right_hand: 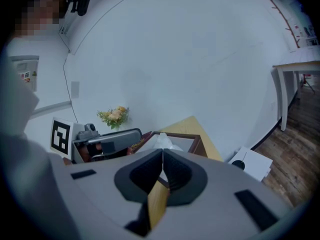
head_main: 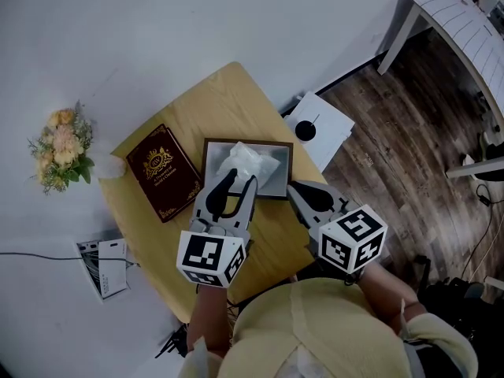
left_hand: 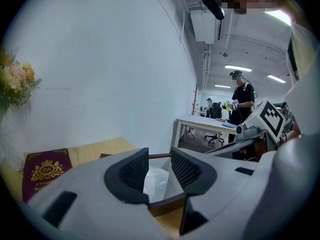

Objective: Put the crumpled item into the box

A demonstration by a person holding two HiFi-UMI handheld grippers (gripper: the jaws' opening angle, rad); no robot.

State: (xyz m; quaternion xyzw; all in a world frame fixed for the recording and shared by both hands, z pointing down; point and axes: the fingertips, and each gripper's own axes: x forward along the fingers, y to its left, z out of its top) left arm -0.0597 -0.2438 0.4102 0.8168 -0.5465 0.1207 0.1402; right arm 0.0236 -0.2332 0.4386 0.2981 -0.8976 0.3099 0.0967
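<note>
A crumpled white item (head_main: 249, 164) lies inside the shallow box (head_main: 207, 157), which has a dark brown rim and a grey floor and sits on the round wooden table (head_main: 213, 101). My left gripper (head_main: 240, 180) hovers over the box's near edge, open, with nothing pressed between its pads. In the left gripper view the crumpled item (left_hand: 157, 182) shows below and beyond the left gripper (left_hand: 159, 157), inside the box (left_hand: 166, 202). My right gripper (head_main: 293, 188) is shut and empty, just right of the box. In the right gripper view the right gripper (right_hand: 162, 152) points at the box (right_hand: 198, 143) and the crumpled item (right_hand: 163, 142).
A maroon book with gold print (head_main: 163, 172) lies on the table left of the box. A bunch of flowers (head_main: 61, 148) stands by the wall at the left. A white board with a black dot (head_main: 319, 126) lies on the floor beyond the table. A white table (head_main: 461, 22) is far right.
</note>
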